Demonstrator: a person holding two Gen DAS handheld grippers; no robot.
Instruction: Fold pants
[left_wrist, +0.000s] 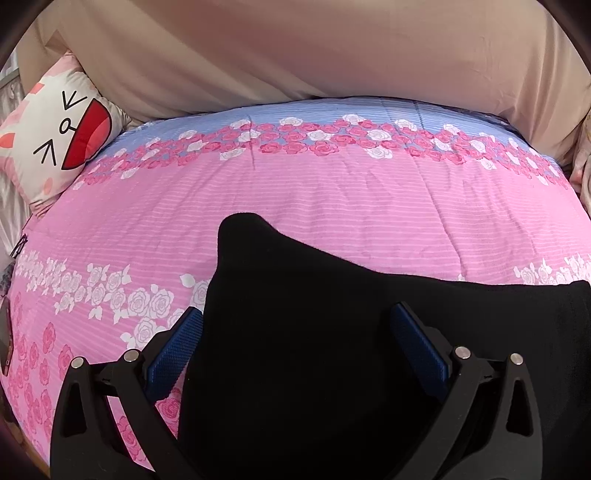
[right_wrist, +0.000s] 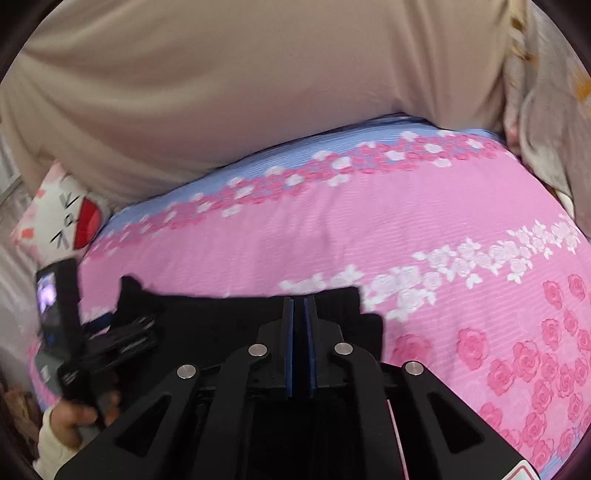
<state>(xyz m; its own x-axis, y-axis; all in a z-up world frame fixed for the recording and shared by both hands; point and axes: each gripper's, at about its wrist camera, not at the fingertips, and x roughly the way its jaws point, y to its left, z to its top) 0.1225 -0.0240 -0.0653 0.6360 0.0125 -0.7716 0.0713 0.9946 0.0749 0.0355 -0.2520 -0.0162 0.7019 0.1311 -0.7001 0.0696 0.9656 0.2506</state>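
Observation:
The black pants (left_wrist: 317, 332) lie on the pink floral bedspread (left_wrist: 295, 206). In the left wrist view a raised corner of the fabric peaks between my fingers. My left gripper (left_wrist: 297, 317) is open, with the black fabric lying between its blue pads, which do not clamp it. In the right wrist view the pants (right_wrist: 207, 317) stretch leftward. My right gripper (right_wrist: 299, 301) is shut on the ribbed edge of the pants. The left gripper (right_wrist: 122, 332), held by a hand, shows at the left of that view.
A white cartoon-face pillow (left_wrist: 59, 136) lies at the far left of the bed. A beige sheet (left_wrist: 295, 51) rises behind the bedspread. A grey patterned cloth (right_wrist: 546, 110) lies at the far right.

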